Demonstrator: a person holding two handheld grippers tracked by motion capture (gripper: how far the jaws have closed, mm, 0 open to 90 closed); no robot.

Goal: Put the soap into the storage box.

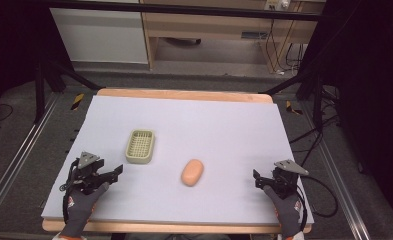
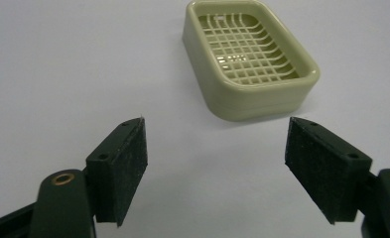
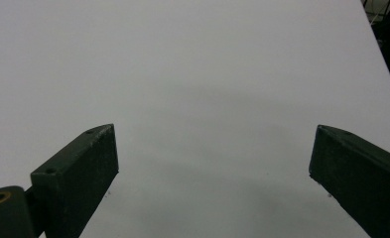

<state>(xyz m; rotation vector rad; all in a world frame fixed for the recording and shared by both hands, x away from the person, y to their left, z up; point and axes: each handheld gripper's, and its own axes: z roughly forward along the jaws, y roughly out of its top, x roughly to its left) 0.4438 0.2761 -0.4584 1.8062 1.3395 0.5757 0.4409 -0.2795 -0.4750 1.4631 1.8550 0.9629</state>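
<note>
While both tools gape, soap dish (image 2: 249, 64) lies just beyond left tool (image 2: 217, 171).

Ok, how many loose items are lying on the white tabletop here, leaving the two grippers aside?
2. A green soap dish sits left of centre, and an orange soap bar lies to its right and nearer the person. Nothing else appears on the tabletop.

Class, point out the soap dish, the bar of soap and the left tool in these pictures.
soap dish (image 2: 247, 47): left gripper view, on its slotted grid floor.
bar of soap (image 1: 192, 172): high view, middle of its top.
left tool (image 1: 115, 173): high view, between its open jaw tips.
</note>
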